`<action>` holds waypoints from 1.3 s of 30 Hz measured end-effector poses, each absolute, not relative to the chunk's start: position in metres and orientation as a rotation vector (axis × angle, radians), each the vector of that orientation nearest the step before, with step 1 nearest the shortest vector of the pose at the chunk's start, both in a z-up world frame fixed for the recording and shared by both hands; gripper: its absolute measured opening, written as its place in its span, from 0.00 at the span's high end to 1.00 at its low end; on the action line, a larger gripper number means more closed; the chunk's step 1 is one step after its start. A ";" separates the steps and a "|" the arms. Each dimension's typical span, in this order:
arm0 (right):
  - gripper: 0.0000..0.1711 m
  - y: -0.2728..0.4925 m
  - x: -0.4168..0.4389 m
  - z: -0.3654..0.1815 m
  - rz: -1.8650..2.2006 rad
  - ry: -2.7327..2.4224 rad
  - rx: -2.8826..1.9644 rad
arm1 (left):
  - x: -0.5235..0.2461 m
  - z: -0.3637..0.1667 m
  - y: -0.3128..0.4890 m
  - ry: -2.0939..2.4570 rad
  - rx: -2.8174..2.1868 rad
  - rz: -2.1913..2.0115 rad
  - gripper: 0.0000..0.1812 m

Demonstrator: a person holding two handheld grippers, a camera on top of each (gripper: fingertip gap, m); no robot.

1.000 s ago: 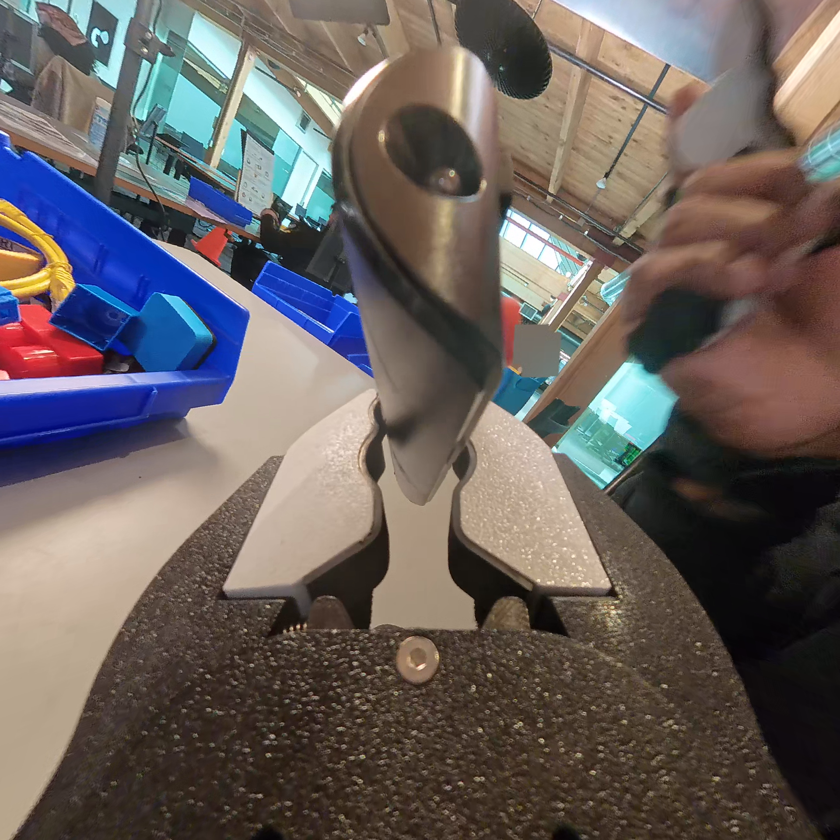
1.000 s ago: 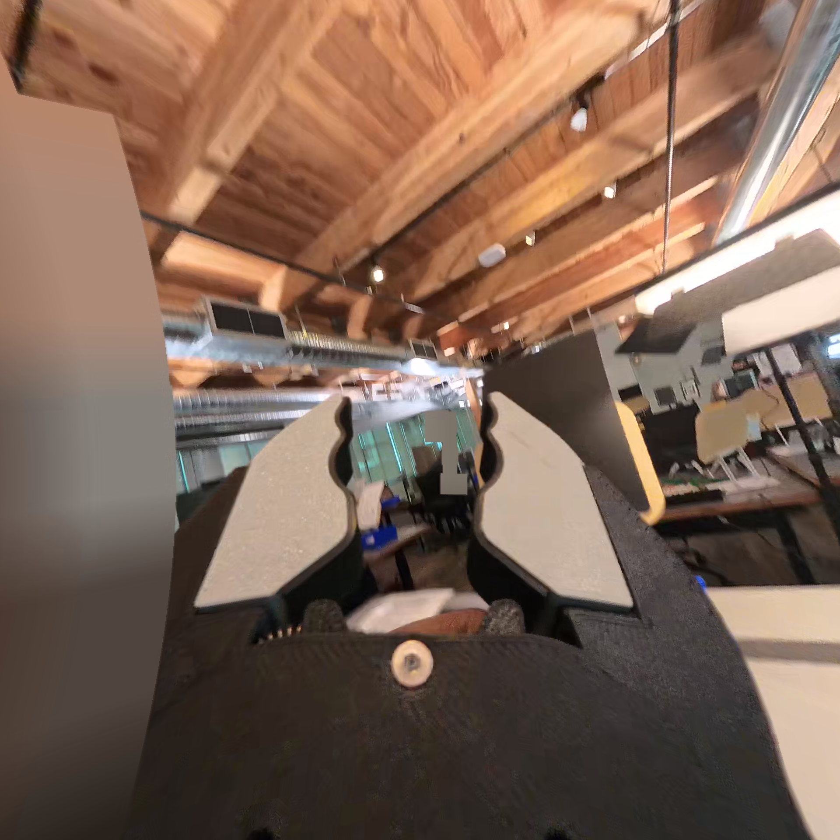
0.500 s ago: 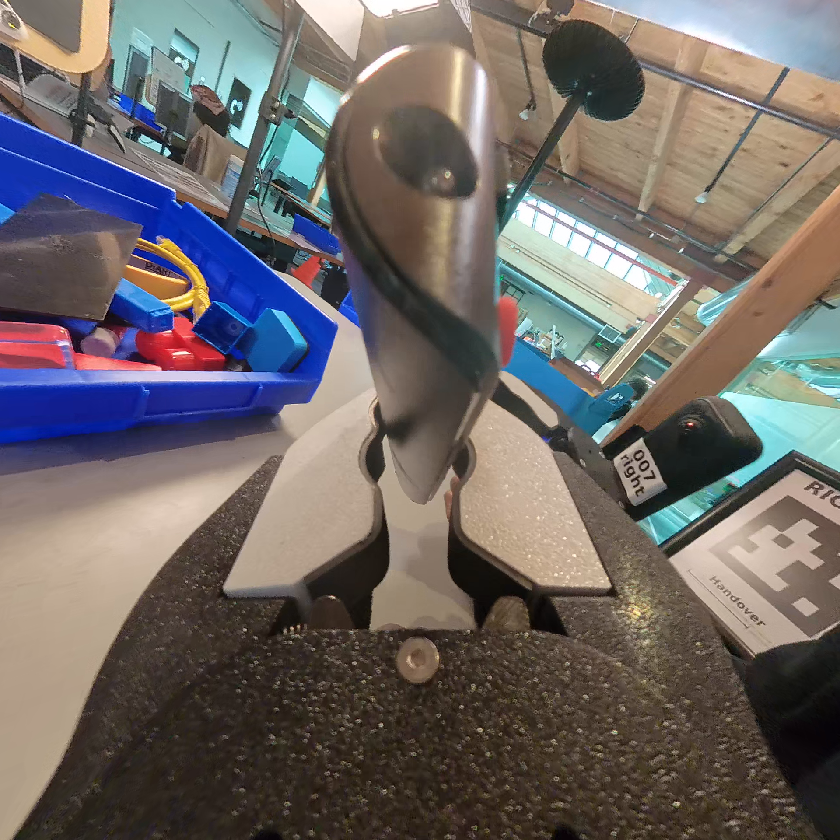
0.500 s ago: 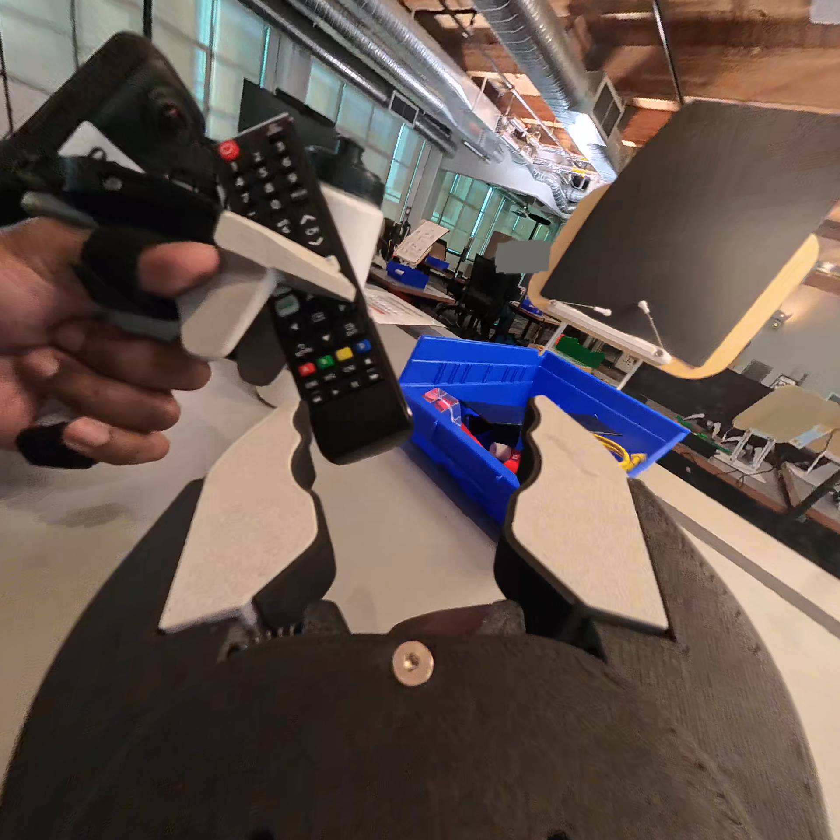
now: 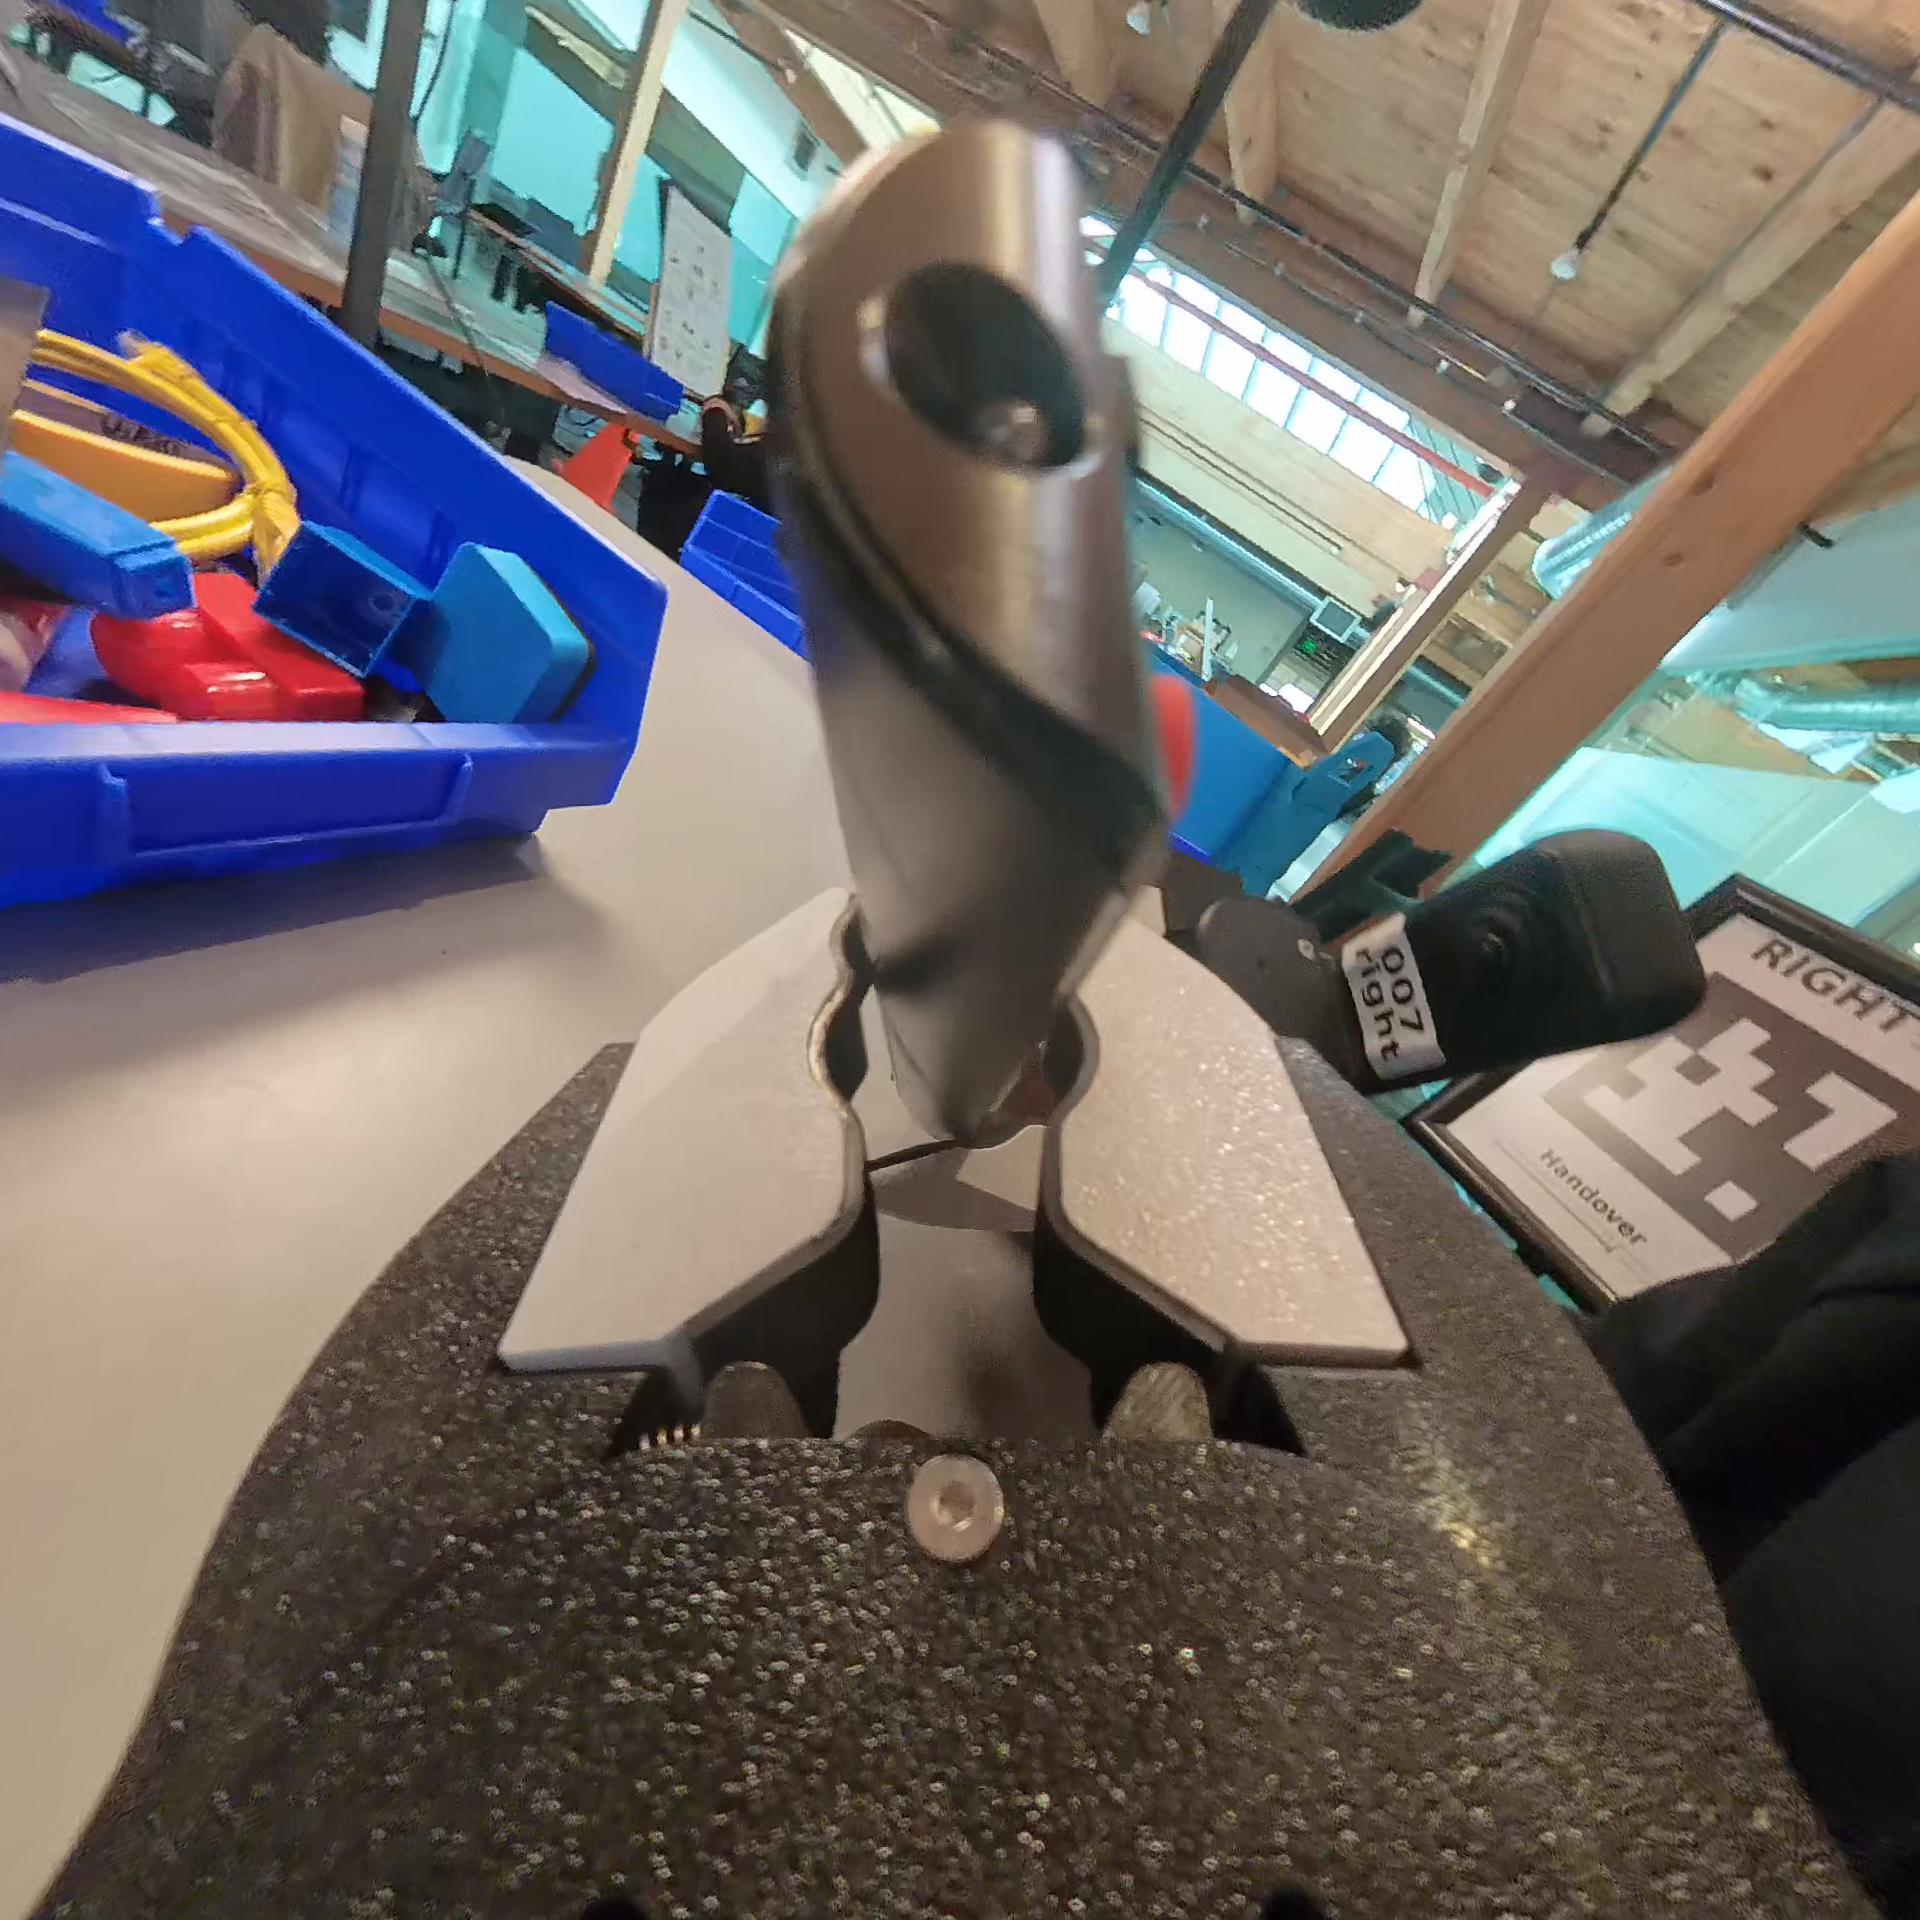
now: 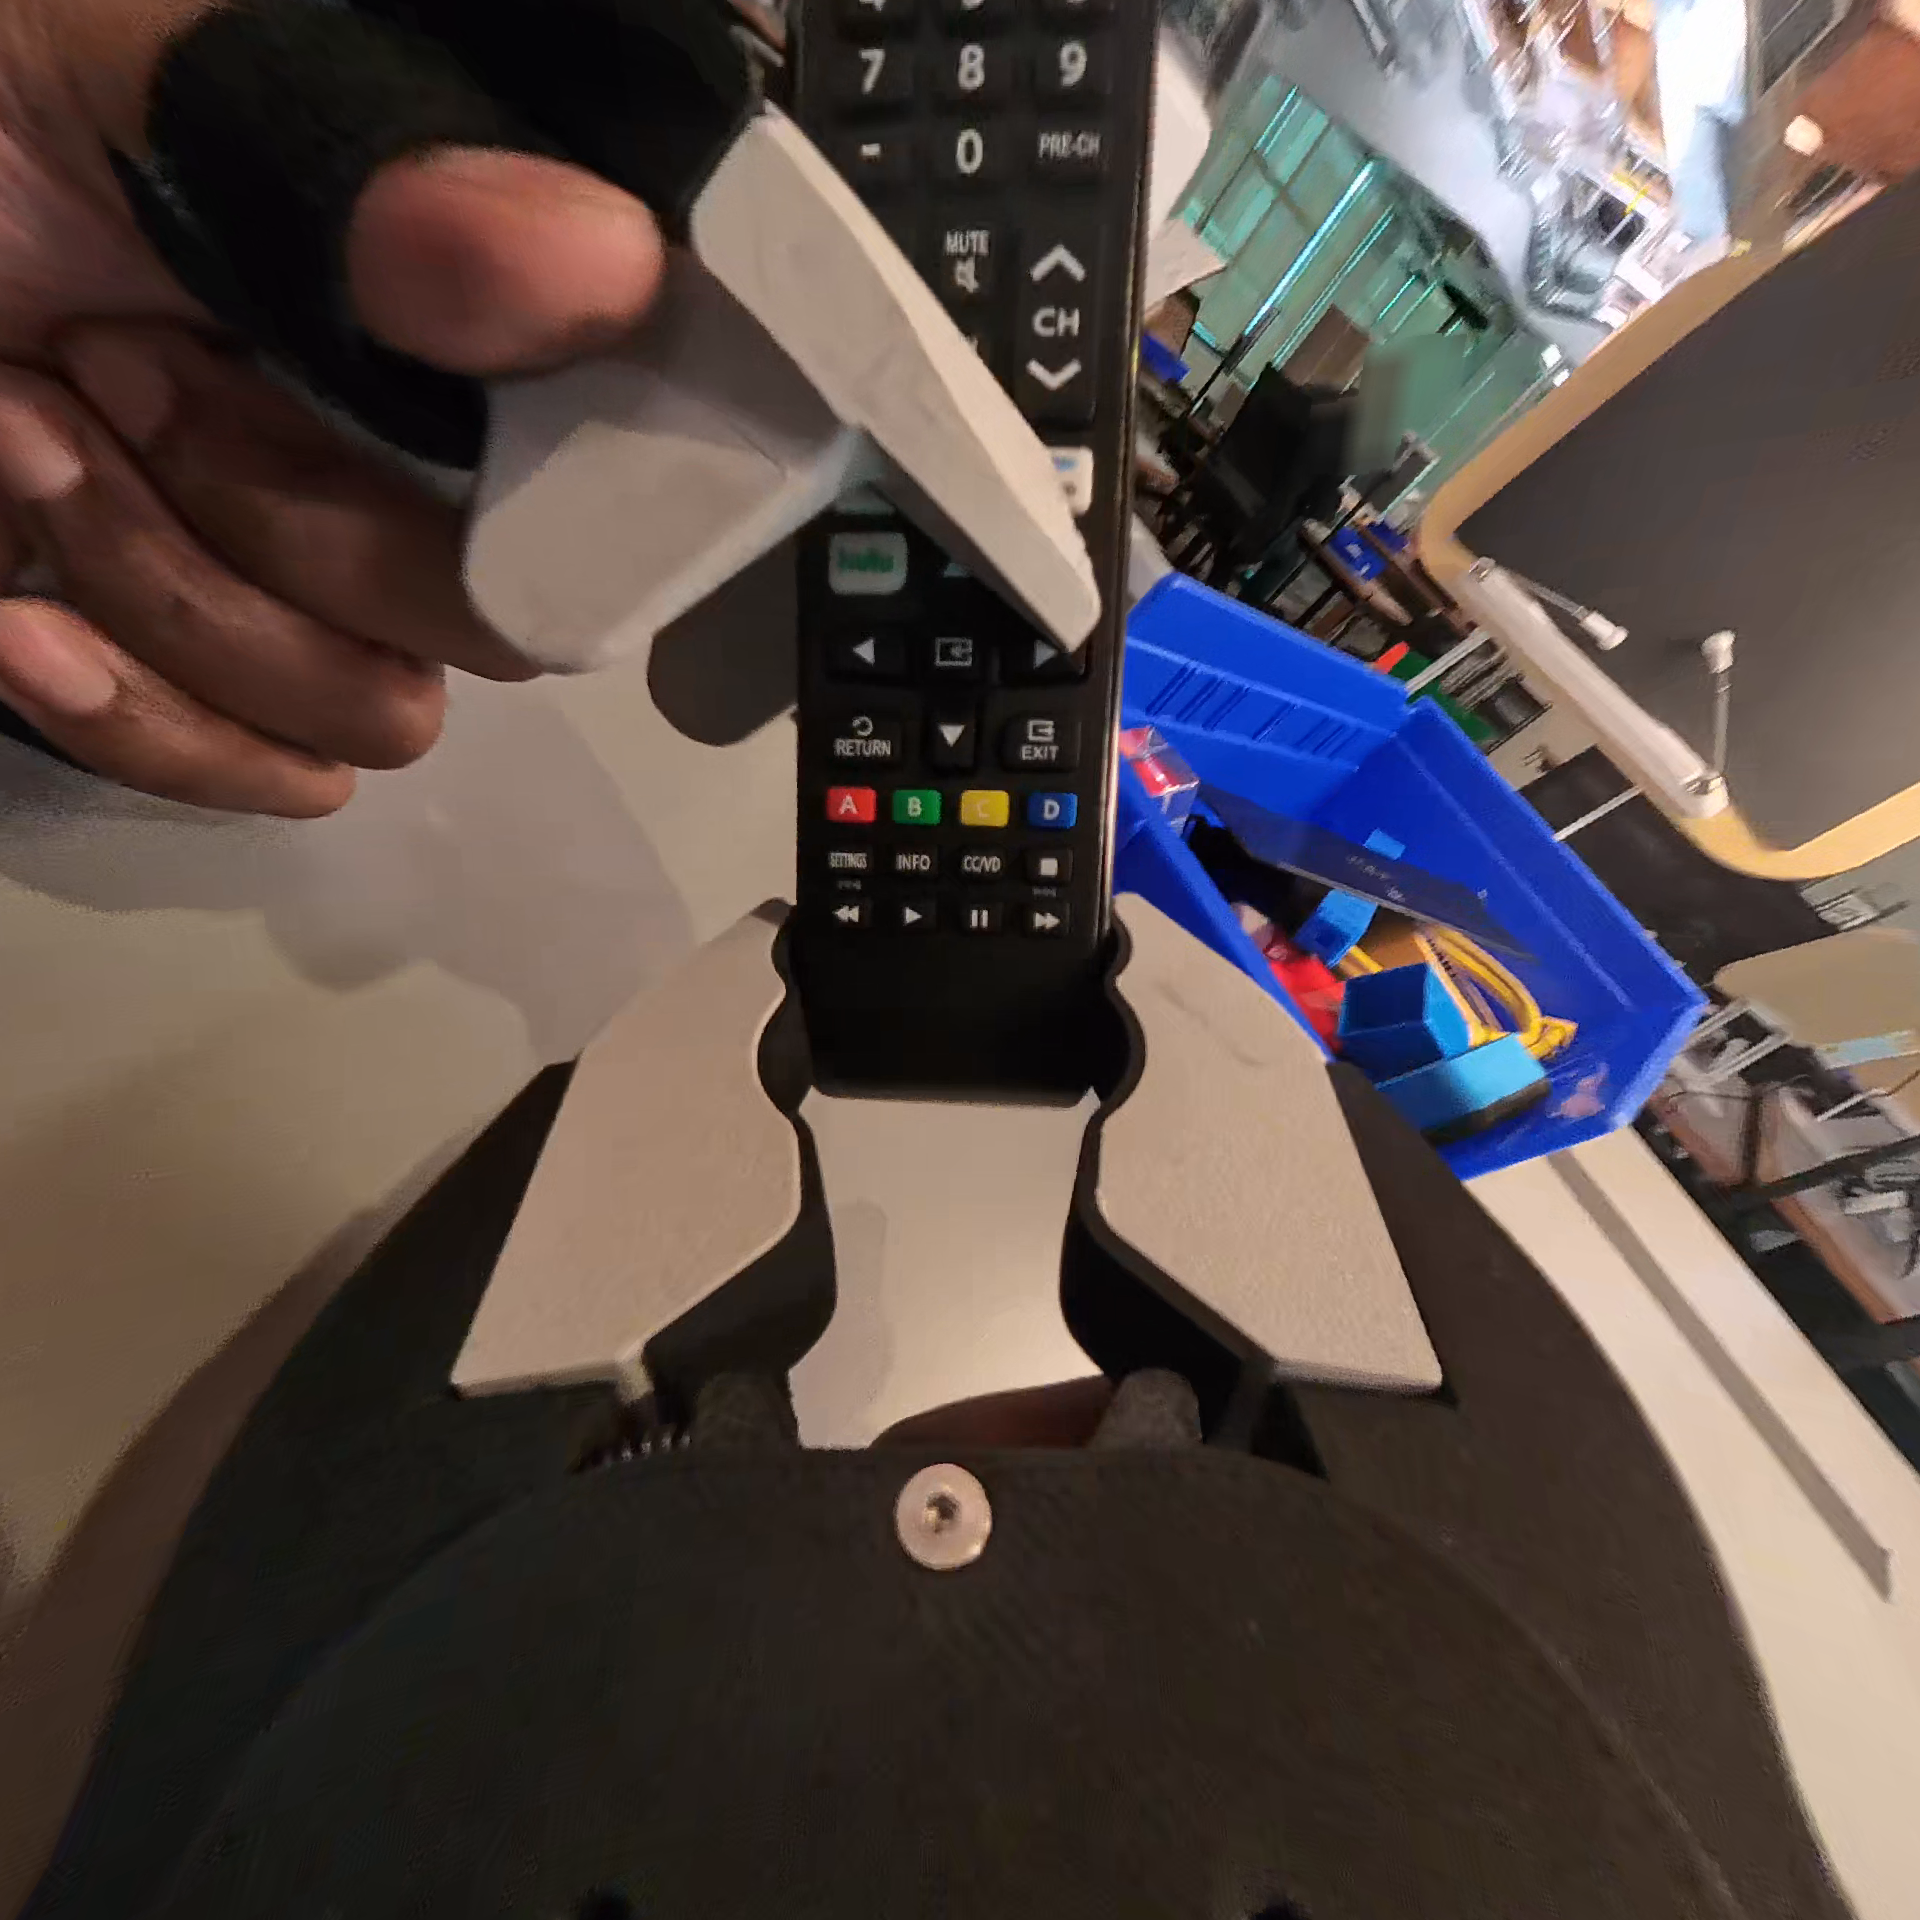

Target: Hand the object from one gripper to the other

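A black remote control (image 6: 956, 810) with coloured buttons stands upright between both grippers. In the right wrist view its lower end sits in the notches of my right gripper (image 6: 951, 997), whose fingers press on both its sides. One grey finger (image 6: 894, 384) of the left gripper crosses its button face higher up, held by a gloved hand (image 6: 260, 468). In the left wrist view the remote's grey back (image 5: 966, 520) rises from my left gripper (image 5: 961, 966), which is shut on it. The right gripper's black camera housing (image 5: 1538, 935) shows at the right.
A blue bin (image 5: 312, 790) with red and blue blocks and a yellow cable stands on the grey table (image 5: 260, 1143); it also shows in the right wrist view (image 6: 1351, 748). A framed black-and-white marker card (image 5: 1714, 1122) sits at the right. More blue bins lie behind. Across from one pair of fingers to the other is roughly 5 cm.
My right gripper has swung down from facing the ceiling, come up to the remote and closed on its lower end. The left gripper has kept hold of the remote.
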State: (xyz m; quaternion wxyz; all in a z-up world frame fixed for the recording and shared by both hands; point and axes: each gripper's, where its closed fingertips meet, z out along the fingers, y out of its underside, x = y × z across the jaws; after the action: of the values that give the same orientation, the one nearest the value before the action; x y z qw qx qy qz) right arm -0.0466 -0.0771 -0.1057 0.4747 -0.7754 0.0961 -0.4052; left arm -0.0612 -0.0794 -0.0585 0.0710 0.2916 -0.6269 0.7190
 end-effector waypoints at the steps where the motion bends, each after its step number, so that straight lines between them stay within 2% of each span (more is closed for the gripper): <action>1: 0.70 -0.078 -0.046 -0.108 -0.957 0.252 -1.901 | -0.062 -0.057 -0.080 -1.890 0.840 2.181 0.78; 4: 0.70 -0.082 -0.048 -0.106 -0.809 0.302 -1.880 | -0.064 -0.056 -0.084 -1.938 0.736 2.203 0.62; 8: 0.70 -0.089 -0.054 -0.107 -0.523 0.334 -1.891 | -0.064 -0.057 -0.091 -1.988 0.586 2.214 0.57; 12: 0.70 -0.092 -0.065 -0.108 -0.157 0.346 -1.883 | -0.058 -0.052 -0.093 -1.918 0.547 2.249 0.57; 15: 0.70 -0.088 -0.076 -0.105 0.042 0.359 -1.826 | -0.055 -0.044 -0.092 -1.804 0.562 2.281 0.63; 18: 0.70 -0.089 -0.090 -0.106 0.078 0.340 -1.838 | -0.065 -0.044 -0.097 -1.809 0.509 2.275 0.66; 21: 0.70 -0.091 -0.098 -0.105 -0.056 0.294 -1.864 | -0.081 -0.043 -0.098 -1.852 0.422 2.301 0.67; 25: 0.69 -0.096 -0.093 -0.091 -0.452 0.317 -1.811 | -0.084 -0.036 -0.091 -1.846 0.507 2.342 0.69; 30: 0.54 -0.101 -0.111 -0.076 -0.897 0.239 -1.753 | -0.087 -0.028 -0.078 -1.580 0.746 2.285 0.71; 32: 0.52 -0.098 -0.124 -0.073 -1.023 0.148 -1.750 | -0.089 -0.027 -0.073 -1.474 0.807 2.257 0.71; 39: 0.56 -0.077 -0.139 -0.061 -1.262 -0.067 -1.718 | -0.111 -0.030 -0.067 -1.287 0.826 2.130 0.71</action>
State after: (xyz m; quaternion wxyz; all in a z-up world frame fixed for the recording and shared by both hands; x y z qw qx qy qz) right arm -0.1394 -0.0768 -0.0609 0.4833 -0.7053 -0.0274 -0.5179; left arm -0.1113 -0.0667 -0.0303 0.2566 0.3044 -0.4745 0.7851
